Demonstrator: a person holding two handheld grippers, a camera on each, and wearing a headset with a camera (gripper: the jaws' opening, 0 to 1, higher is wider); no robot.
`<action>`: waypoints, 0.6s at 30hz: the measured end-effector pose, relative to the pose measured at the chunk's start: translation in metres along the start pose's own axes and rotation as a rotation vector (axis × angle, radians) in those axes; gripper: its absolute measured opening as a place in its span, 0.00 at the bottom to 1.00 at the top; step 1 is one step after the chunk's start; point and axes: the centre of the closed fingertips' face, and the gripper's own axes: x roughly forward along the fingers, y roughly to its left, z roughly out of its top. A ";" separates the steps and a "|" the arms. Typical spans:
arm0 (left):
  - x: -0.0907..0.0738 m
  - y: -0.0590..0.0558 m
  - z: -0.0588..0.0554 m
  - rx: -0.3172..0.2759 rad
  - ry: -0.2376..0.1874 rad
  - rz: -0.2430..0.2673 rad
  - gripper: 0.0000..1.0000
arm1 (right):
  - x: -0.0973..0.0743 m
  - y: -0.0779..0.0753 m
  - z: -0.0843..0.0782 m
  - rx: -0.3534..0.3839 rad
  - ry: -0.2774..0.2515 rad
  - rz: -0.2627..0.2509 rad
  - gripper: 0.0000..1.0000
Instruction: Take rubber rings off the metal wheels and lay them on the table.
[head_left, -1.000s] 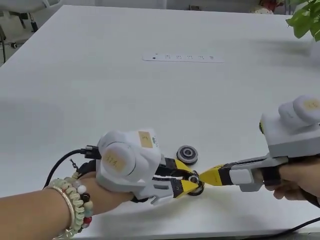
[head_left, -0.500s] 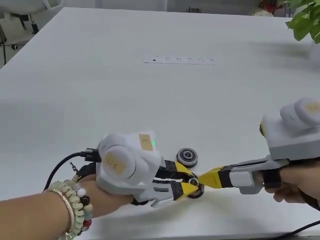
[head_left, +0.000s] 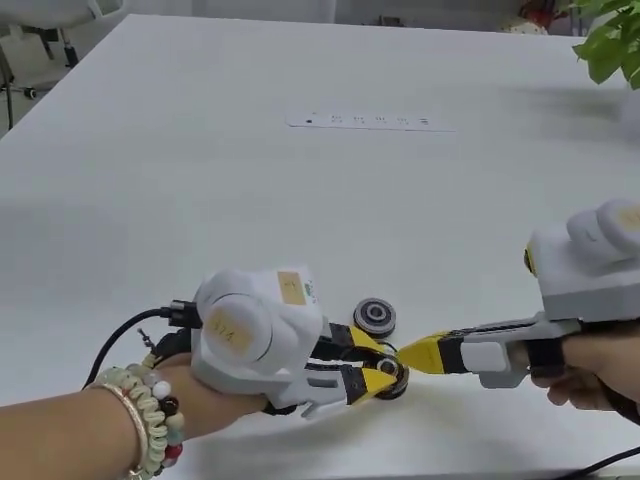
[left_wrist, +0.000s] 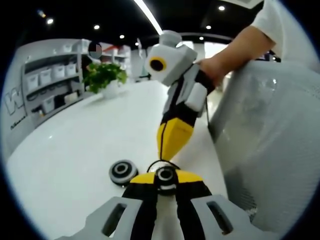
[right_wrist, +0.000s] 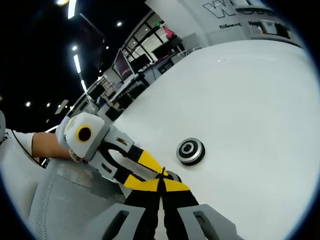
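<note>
My left gripper (head_left: 378, 374) (left_wrist: 165, 178) is shut on a small metal wheel (head_left: 391, 379) (left_wrist: 165, 174) just above the white table, near its front edge. A thin black rubber ring (left_wrist: 161, 163) arches off that wheel's rim. My right gripper (head_left: 404, 354) (right_wrist: 161, 179) comes in from the right. Its yellow jaws are closed together on that ring, tip to tip with the left gripper (right_wrist: 131, 161). A second wheel (head_left: 375, 315) (left_wrist: 123, 171) (right_wrist: 190, 150), with its black ring on, lies flat on the table just behind them.
The white table (head_left: 300, 200) stretches far back, with a flat white power strip (head_left: 370, 121) near its middle. A green plant (head_left: 610, 40) (left_wrist: 104, 76) stands at the far right. A black cable (head_left: 125, 330) trails from the left gripper.
</note>
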 end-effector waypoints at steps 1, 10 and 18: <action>0.000 0.000 0.000 -0.001 0.000 0.001 0.14 | 0.000 -0.004 -0.003 -0.002 0.016 -0.020 0.00; -0.001 0.001 0.003 0.000 0.024 -0.001 0.15 | -0.001 -0.010 -0.009 -0.004 0.046 -0.046 0.00; -0.011 -0.004 0.029 0.004 -0.041 -0.036 0.28 | -0.002 -0.009 -0.007 0.002 0.037 -0.039 0.00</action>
